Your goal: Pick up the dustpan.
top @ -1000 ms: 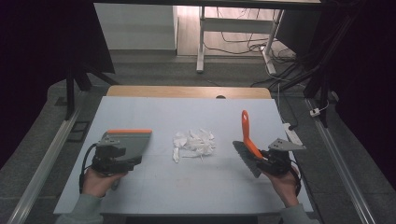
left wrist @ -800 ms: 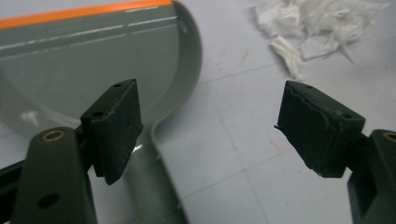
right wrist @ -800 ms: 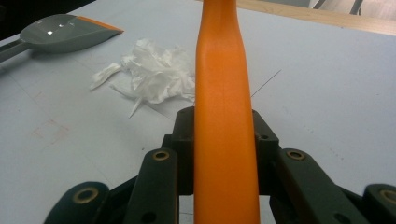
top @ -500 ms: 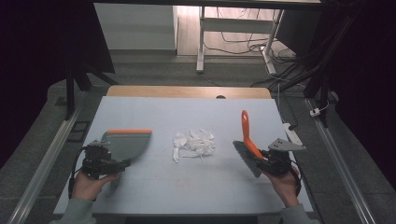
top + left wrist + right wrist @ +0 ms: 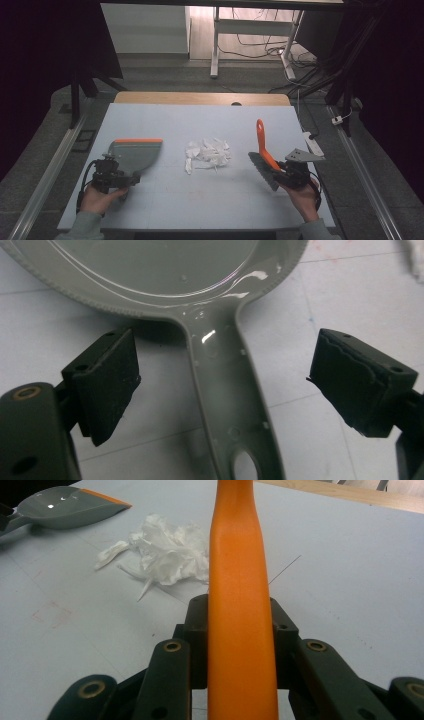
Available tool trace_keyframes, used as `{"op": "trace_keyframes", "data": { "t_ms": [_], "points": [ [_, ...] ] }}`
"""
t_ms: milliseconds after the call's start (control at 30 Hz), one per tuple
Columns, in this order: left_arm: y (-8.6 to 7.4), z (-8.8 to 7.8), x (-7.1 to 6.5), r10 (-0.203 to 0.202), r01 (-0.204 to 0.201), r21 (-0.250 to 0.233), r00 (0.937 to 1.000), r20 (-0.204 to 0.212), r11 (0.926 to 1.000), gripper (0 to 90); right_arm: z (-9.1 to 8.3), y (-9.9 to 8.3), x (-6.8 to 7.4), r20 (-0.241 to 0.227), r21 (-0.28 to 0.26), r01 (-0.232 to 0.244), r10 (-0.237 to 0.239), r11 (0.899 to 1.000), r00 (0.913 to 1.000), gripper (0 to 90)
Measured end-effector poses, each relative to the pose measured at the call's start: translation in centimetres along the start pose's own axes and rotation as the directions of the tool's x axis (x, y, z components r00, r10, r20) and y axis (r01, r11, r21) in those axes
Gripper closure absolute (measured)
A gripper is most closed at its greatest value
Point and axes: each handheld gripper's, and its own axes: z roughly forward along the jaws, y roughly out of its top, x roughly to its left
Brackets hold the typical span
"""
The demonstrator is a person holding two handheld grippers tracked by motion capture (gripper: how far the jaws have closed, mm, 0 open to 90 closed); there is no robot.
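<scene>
Left gripper (image 5: 131, 178) has just been opening, jaws apart around the grey dustpan's (image 5: 136, 154) handle, untouched; right gripper (image 5: 278, 172) clamps the orange brush (image 5: 263, 150) right of the paper scraps (image 5: 207, 152).

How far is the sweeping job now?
Done: the dustpan lies on the table, the left tool just opened around its handle without touching. In hand: the right tool clamps the brush. Left: the paper scraps lie unswept between them.
</scene>
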Motion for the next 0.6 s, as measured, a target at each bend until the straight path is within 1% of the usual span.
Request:
{"op": "trace_keyframes", "data": {
  "t_ms": [67, 167, 200, 233, 300, 467, 533, 600],
  "points": [
    [0.0, 0.3, 0.2, -0.006, 0.006, 0.001, 1.0, -0.003, 1.0, 14.4, 0.0, 0.0, 0.0, -0.002, 0.003, 0.001, -0.001, 1.0, 1.0, 70.2],
    [0.0, 0.6, 0.3, -0.016, 0.016, -0.002, 0.9999, 0.003, 0.9999, 15.8, 0.0, 0.0, 0.1, 0.002, 0.002, 0.0, 0.0, 1.0, 1.0, 70.2],
    [0.0, 1.0, 0.4, -0.019, 0.019, 0.002, 0.9998, 0.007, 0.9998, 17.7, 0.1, 0.0, 0.1, 0.002, 0.002, 0.0, 0.0, 1.0, 1.0, 70.2],
    [0.0, 1.0, 0.4, -0.019, 0.019, 0.002, 0.9998, 0.007, 0.9998, 18.1, 0.1, 0.0, 0.1, 0.002, 0.002, 0.0, 0.0, 1.0, 1.0, 70.2],
    [0.0, 1.3, 0.4, -0.031, 0.031, 0.002, 0.9995, 0.008, 0.9995, 18.5, 0.1, 0.0, 0.1, 0.001, 0.002, 0.001, -0.001, 1.0, 1.0, 70.2],
    [0.1, 1.8, 0.4, -0.034, 0.034, 0.005, 0.9994, 0.004, 0.9994, 20.0, 0.1, 0.0, 0.1, 0.004, 0.005, 0.002, -0.002, 1.0, 1.0, 70.2],
    [0.1, 2.0, 0.3, -0.043, 0.043, 0.001, 0.9991, 0.004, 0.9991, 21.0, 0.1, -0.1, 0.1, 0.006, 0.006, 0.001, -0.001, 1.0, 1.0, 70.2],
    [0.1, 2.1, 0.4, -0.05, 0.05, -0.002, 0.9987, 0.001, 0.9987, 24.1, 0.2, -0.1, 0.1, 0.007, 0.006, 0.001, -0.001, 1.0, 1.0, 70.2]
  ]
}}
